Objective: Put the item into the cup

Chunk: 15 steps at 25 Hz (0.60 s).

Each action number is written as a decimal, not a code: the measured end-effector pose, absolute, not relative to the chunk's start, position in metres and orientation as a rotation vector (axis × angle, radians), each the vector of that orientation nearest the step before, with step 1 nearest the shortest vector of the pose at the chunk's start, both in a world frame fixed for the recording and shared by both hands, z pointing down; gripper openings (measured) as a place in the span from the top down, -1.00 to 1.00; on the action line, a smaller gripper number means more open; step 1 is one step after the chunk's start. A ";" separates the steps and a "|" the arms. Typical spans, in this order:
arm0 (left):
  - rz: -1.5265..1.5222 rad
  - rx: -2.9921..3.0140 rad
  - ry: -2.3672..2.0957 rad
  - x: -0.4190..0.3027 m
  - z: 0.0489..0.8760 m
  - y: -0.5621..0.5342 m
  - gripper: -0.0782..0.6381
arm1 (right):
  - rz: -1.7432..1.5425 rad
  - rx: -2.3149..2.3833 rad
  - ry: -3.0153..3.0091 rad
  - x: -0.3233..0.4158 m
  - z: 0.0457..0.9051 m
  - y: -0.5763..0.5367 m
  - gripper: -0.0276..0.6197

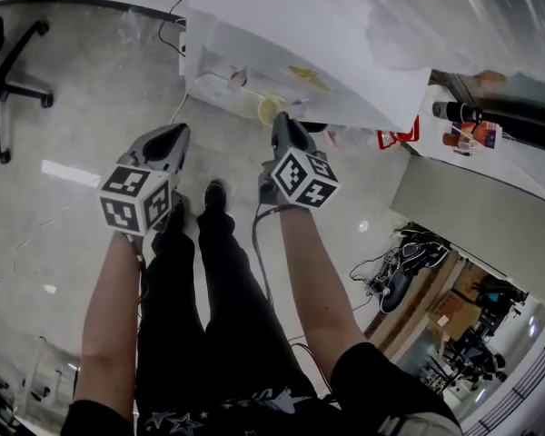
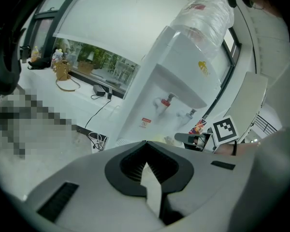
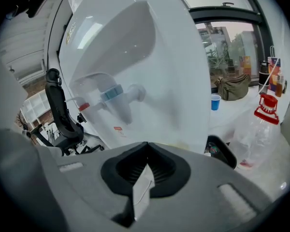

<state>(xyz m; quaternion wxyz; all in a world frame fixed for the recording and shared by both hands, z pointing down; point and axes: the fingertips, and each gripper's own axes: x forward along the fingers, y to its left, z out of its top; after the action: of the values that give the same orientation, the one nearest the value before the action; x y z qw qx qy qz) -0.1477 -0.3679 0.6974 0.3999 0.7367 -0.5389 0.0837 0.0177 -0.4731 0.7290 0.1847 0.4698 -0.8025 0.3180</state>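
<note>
Left tongs (image 1: 176, 136) and right tongs (image 1: 282, 122) both fully closed, gripping nothing, side by side in front of white plastic water dispenser (image 1: 282, 34)

Water dispenser (image 1: 295, 34) stands ahead; floor (image 1: 91, 134) leftward lies open.

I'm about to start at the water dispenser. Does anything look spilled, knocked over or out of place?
Nothing stands out. The cup sits under the water dispenser's taps, and no spill shows on the floor. The left tongs and right tongs are shut.
</note>
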 end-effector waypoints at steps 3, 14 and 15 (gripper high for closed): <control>0.207 1.865 -1.368 -0.154 0.702 -0.372 0.77 | 0.891 1.324 -2.246 0.013 0.738 -0.478 0.91; 0.236 1.873 -1.355 -0.160 0.721 -0.381 0.77 | 0.866 1.292 -2.172 0.003 0.772 -0.488 0.91; 0.240 1.875 -1.353 -0.160 0.722 -0.381 0.77 | 0.860 1.287 -2.158 0.003 0.775 -0.488 0.91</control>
<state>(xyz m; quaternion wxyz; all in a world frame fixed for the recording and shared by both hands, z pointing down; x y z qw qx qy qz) -0.1599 -0.3813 0.7215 0.3973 0.7402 -0.5340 0.0949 0.0027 -0.4882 0.7746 0.2403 0.4704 -0.7887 0.3144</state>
